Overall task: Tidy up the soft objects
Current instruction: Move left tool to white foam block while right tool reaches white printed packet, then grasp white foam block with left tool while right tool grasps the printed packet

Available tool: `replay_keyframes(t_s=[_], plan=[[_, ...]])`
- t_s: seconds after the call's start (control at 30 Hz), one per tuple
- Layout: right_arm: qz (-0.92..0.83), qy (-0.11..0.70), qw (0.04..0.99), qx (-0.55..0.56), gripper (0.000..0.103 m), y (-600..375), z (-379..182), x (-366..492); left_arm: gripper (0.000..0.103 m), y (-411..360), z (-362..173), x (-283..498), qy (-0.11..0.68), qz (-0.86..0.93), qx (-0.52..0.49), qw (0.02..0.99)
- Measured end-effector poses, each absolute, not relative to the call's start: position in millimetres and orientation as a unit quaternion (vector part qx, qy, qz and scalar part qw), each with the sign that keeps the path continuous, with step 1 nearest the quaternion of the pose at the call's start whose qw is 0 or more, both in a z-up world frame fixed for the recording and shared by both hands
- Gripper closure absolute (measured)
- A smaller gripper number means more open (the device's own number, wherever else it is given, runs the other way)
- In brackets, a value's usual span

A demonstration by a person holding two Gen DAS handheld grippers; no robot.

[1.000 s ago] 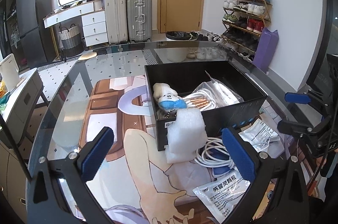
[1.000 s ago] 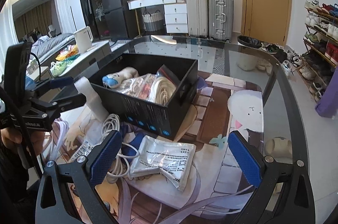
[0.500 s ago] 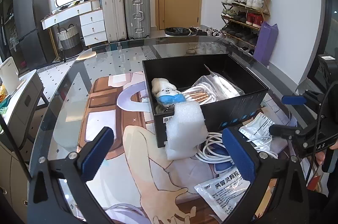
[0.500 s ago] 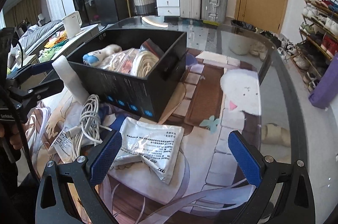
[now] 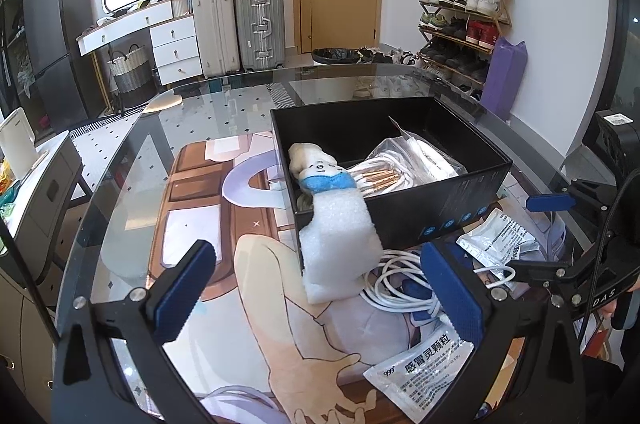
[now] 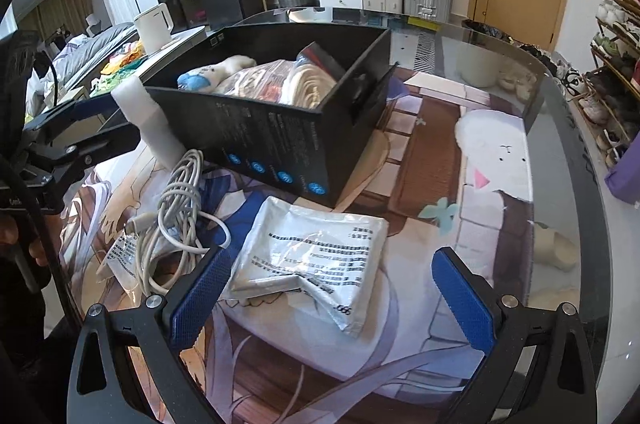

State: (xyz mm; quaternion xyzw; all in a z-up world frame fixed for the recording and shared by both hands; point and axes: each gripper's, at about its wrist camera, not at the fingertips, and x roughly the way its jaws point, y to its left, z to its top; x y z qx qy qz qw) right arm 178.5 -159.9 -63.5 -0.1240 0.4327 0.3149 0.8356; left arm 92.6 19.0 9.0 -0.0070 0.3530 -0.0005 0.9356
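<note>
Foam block leaned against the near corner of the black box, its top resting on the rim. Beside the box lay a coiled white cable and a medicine sachet. Inside sat a plush toy. Left gripper and right gripper both hung spread wide, holding nothing.
</note>
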Motion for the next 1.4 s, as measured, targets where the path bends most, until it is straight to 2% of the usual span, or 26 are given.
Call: replay_keyframes(t_s=[1.03,1.4], plan=[[0.303,0.436,0.832,-0.160,0.001,-150,-80,175,0.002,23,-6,96,0.375,0.022,0.006,0.927],[0.301,0.435,0.833,-0.160,0.001,-151,-81,177,0.017,19,-6,96,0.378,0.021,0.012,0.925]])
